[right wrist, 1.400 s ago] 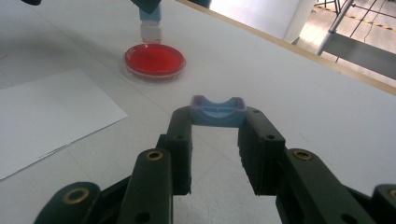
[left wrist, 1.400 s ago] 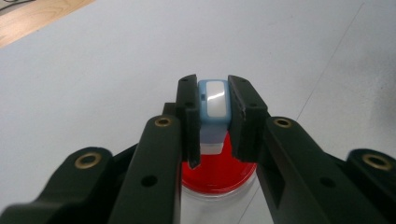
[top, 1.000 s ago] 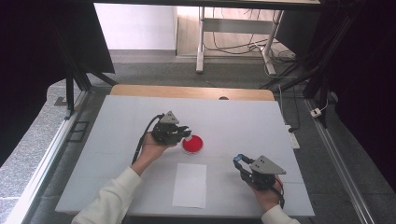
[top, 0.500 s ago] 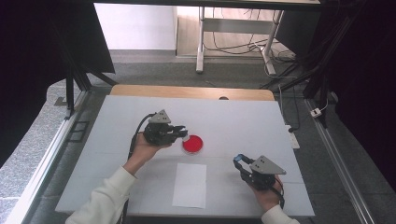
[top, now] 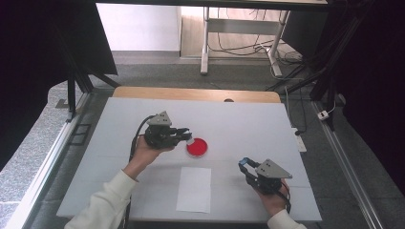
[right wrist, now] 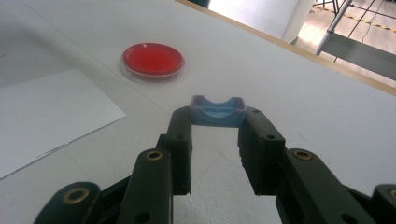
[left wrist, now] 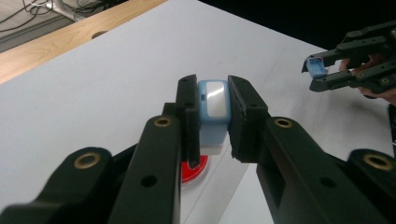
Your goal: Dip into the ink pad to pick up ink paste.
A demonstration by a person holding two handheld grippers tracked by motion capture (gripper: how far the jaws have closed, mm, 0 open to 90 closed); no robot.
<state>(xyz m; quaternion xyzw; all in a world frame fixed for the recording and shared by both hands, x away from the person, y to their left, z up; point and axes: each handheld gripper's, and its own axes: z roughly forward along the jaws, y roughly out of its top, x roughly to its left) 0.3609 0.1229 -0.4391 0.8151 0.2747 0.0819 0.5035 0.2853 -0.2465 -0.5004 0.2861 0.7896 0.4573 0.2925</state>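
A: Blue-and-white block [left wrist: 213, 112] is clamped in the left tongs [left wrist: 212, 114], right above the red dish [top: 197, 148].

B: Yep, and a blue cap [right wrist: 217, 111] is pinched by the right tongs [right wrist: 215, 122], paper [top: 194, 189] between both.

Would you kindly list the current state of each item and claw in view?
Left claw: shut on the blue-and-white stamp body, held above the table.
Right claw: shut on the blue cap, apart from the stamp body.
Red dish: flat on the table.
White paper sheet: lying flat, untouched.
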